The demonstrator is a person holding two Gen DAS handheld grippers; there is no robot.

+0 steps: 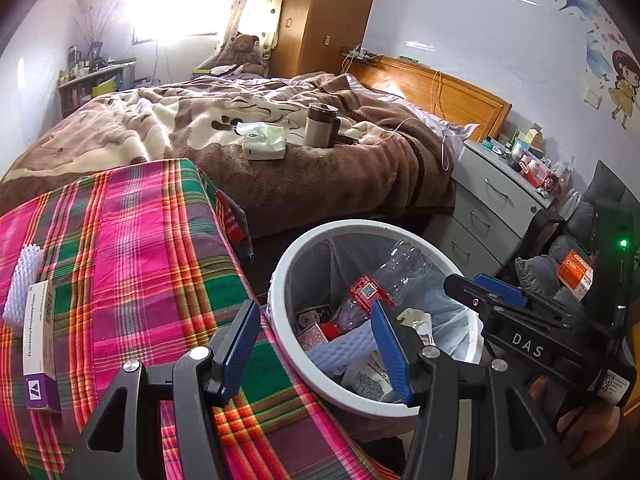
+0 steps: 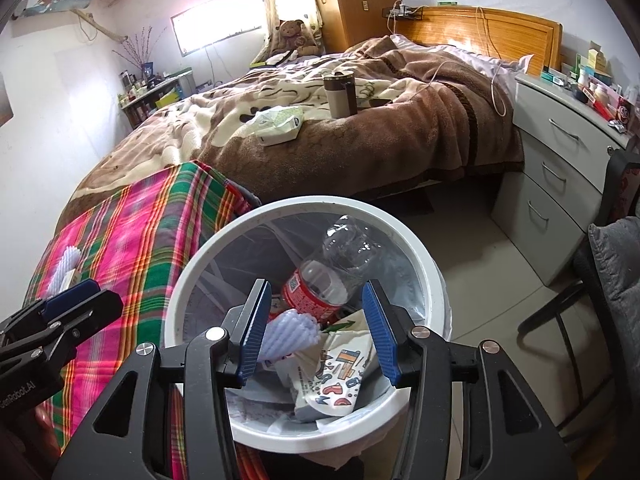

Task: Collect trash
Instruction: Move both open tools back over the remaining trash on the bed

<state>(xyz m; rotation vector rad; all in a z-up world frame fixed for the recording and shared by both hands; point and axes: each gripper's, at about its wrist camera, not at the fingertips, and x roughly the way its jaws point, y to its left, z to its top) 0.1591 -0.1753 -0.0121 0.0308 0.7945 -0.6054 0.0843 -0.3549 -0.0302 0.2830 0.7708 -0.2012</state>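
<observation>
Our right tongs hang over the white bin with the blue pads apart and nothing pressed between them; our left tongs stand apart too, empty, straddling the edge where the plaid-covered bench meets the bin's rim. Below the right tongs, inside the bin, lies a lilac foam net sleeve, its long axis running from the left pad toward the middle of the bin. Beside it leans a clear plastic bottle with a red label, neck end down among the rubbish and base up toward the far rim, so it points diagonally away from us. A crumpled printed wrapper lies at the near side, over other paper scraps, and the bin is lined with a thin clear bag. Out on the bench, near its left edge, we see a second white foam net lying lengthwise away from us, and touching it a long purple-and-white cream box, also with its long axis running away from us. Behind the bench is the bed, with a tissue pack and a tumbler on the blanket.
</observation>
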